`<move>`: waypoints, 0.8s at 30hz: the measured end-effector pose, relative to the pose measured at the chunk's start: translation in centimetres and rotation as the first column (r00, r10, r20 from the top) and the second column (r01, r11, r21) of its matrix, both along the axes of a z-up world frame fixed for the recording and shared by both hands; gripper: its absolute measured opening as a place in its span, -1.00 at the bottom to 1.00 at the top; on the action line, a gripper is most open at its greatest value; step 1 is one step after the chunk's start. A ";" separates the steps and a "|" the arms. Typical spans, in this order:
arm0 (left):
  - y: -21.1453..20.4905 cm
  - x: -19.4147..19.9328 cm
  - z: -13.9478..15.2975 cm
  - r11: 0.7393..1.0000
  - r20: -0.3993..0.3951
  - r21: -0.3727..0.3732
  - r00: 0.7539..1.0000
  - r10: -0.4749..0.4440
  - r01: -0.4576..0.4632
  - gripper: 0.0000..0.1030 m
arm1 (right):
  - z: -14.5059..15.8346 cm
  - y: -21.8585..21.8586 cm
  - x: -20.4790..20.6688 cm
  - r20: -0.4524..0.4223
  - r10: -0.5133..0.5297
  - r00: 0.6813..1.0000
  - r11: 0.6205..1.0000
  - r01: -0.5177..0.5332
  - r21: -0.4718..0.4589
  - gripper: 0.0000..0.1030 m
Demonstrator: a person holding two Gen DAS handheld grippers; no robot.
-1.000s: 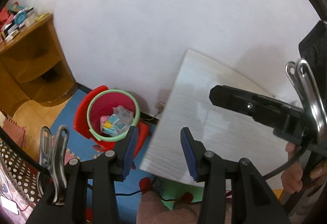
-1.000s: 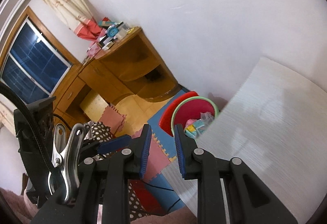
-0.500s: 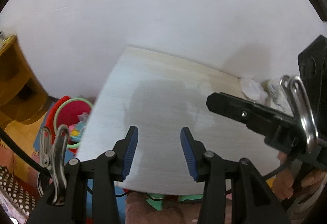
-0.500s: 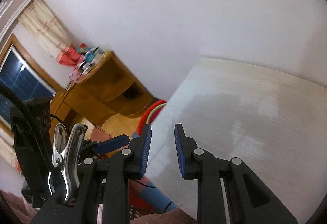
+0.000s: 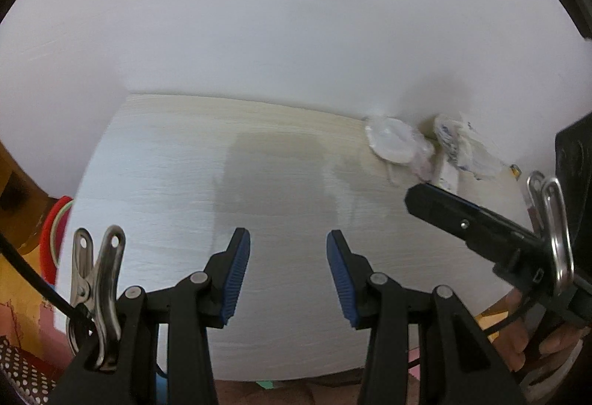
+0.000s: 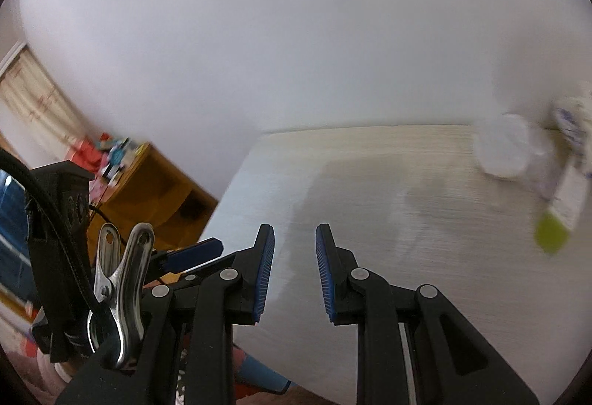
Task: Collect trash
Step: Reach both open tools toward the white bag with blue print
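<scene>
Trash lies at the far right of a pale wooden table [image 5: 229, 183], against the white wall: a clear plastic cup with a white lid [image 5: 396, 142] lying on its side and a crumpled white wrapper with blue print [image 5: 462, 149]. In the right wrist view the cup [image 6: 507, 149] and wrapper [image 6: 569, 116] are blurred, with a label and a yellow-green piece [image 6: 551, 238] below them. My left gripper [image 5: 288, 275] is open and empty over the table's near part. My right gripper [image 6: 295, 272] is open and empty; its finger shows in the left wrist view [image 5: 462, 216].
A red bin with a green rim [image 5: 55, 227] stands on the floor left of the table. A wooden corner shelf [image 6: 155, 190] with small items on top stands further left. The table's front edge [image 5: 281, 375] is close below my grippers.
Both views have swung right, from the bin and shelf to the table top. The trash by the wall has come into view. Both grippers have stayed open.
</scene>
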State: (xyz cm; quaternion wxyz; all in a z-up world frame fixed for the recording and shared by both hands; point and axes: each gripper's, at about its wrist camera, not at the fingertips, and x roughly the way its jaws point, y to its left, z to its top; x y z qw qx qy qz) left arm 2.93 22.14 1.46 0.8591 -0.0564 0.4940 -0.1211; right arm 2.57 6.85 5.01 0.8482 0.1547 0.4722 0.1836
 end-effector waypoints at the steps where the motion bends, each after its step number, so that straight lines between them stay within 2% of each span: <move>1: -0.5 0.2 0.0 1.000 -0.001 -0.003 1.000 -0.006 0.006 -0.12 | 0.1 -1.2 -0.2 0.002 -0.023 1.000 1.000 0.023 -0.005 -0.53; 9: -5.8 2.1 0.1 0.998 -0.010 -0.031 0.998 -0.062 0.061 -0.12 | 0.6 -7.4 -0.9 0.017 -0.171 0.985 0.985 0.172 -0.034 -0.49; 14: -7.6 2.9 0.1 0.996 -0.019 -0.036 0.996 -0.082 0.081 -0.12 | 0.7 -13.3 -1.5 0.027 -0.309 0.951 0.949 0.310 -0.058 -0.36; 21: -10.6 4.7 -0.5 0.993 -0.030 -0.032 0.993 -0.111 0.110 -0.12 | 0.1 -19.8 -0.7 0.027 -0.496 0.868 0.863 0.497 -0.089 0.13; 23: -11.1 4.8 -0.8 0.993 -0.035 -0.030 0.993 -0.114 0.113 -0.12 | -0.5 -21.5 -0.5 0.038 -0.562 0.826 0.819 0.563 -0.111 0.29; 24: -11.1 4.7 -0.9 0.993 -0.038 -0.030 0.993 -0.115 0.114 -0.12 | -0.9 -22.4 -0.3 0.032 -0.598 0.801 0.793 0.597 -0.121 0.30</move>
